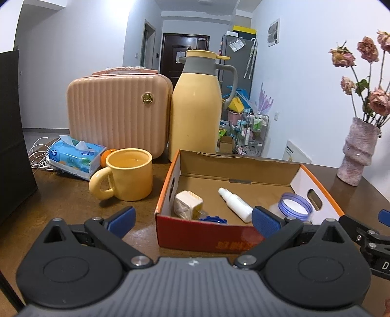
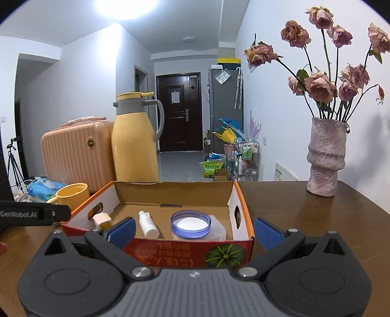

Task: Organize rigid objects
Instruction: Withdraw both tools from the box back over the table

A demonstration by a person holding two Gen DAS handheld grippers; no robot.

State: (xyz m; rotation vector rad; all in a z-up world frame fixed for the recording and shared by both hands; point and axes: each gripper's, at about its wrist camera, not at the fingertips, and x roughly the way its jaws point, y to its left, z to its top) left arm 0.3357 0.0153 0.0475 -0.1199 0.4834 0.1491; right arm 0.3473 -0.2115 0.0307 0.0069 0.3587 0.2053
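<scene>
Cool, even indoor light fills both views, coming from a ceiling lamp [image 2: 126, 7] that blows out to a white glare at the top of the right wrist view. The dark wooden surface [image 1: 73, 202] shows soft sheen and faint shadows under the things on it. Fisheye bending curves walls and black corners frame each view; focus is fairly sharp throughout.

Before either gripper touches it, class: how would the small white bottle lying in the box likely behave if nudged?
The white bottle lies on its side on the cardboard box floor, so it would probably roll. It looks like small, smooth plastic: likely light, stiff, perhaps slippery.
</scene>
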